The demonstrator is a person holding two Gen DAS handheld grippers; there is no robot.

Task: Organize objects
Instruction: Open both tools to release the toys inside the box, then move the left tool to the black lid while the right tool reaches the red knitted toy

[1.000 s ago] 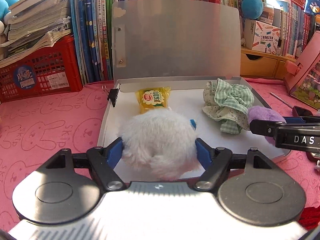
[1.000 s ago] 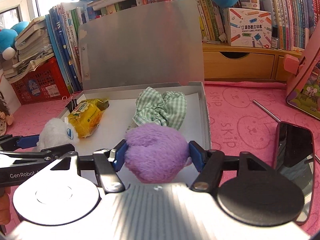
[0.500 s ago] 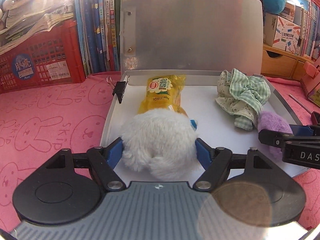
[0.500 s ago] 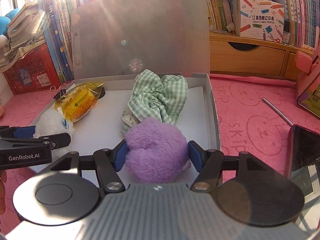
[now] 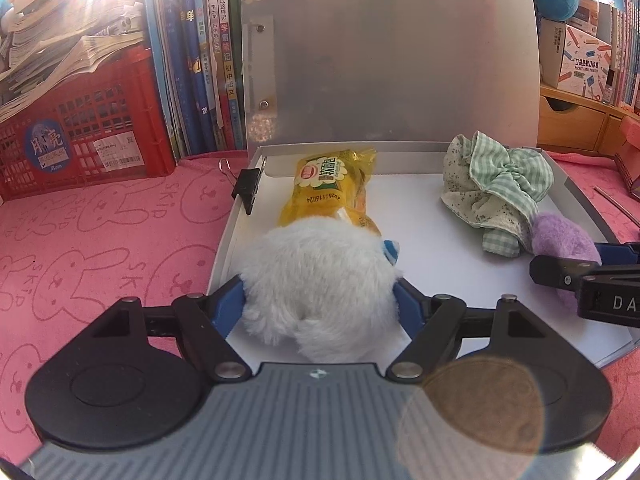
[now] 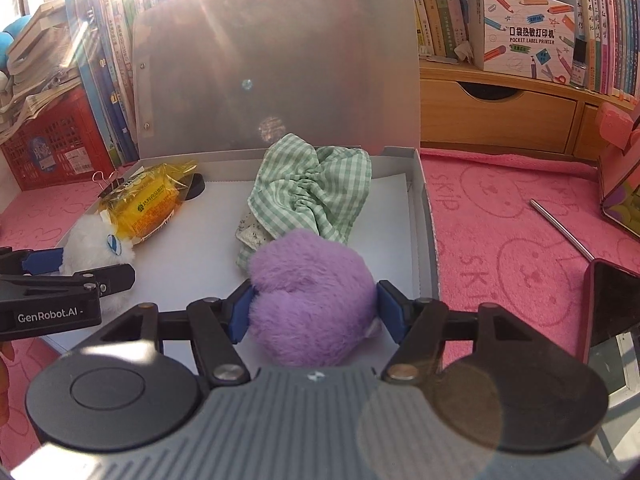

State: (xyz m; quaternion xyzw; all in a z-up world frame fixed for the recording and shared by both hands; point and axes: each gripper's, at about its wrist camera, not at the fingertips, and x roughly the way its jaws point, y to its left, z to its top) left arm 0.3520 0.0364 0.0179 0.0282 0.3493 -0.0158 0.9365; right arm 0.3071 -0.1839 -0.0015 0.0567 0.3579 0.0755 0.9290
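A grey box (image 5: 224, 248) with its lid upright lies on the pink cloth. My left gripper (image 5: 318, 294) is shut on a white plush ball (image 5: 320, 272) at the box's near left, just in front of a yellow snack pack (image 5: 328, 192). My right gripper (image 6: 312, 306) has a purple plush ball (image 6: 308, 280) between its jaws, which are opening; the pads still touch its fur. It sits low in the box, against a green checked scrunchie (image 6: 312, 192). Each gripper shows at the edge of the other's view: the right gripper (image 5: 580, 264), the left gripper (image 6: 80, 266).
A black binder clip (image 5: 246, 190) is on the box's left rim. A red crate (image 5: 80, 144) and upright books stand behind on the left, wooden drawers (image 6: 500, 120) behind on the right. A phone (image 6: 608, 308) and a metal rod (image 6: 560, 228) lie on the cloth to the right.
Both grippers have moved forward and a little down into the box with their plush balls; the snack pack and scrunchie look nearer. Over the last half second they hardly moved.
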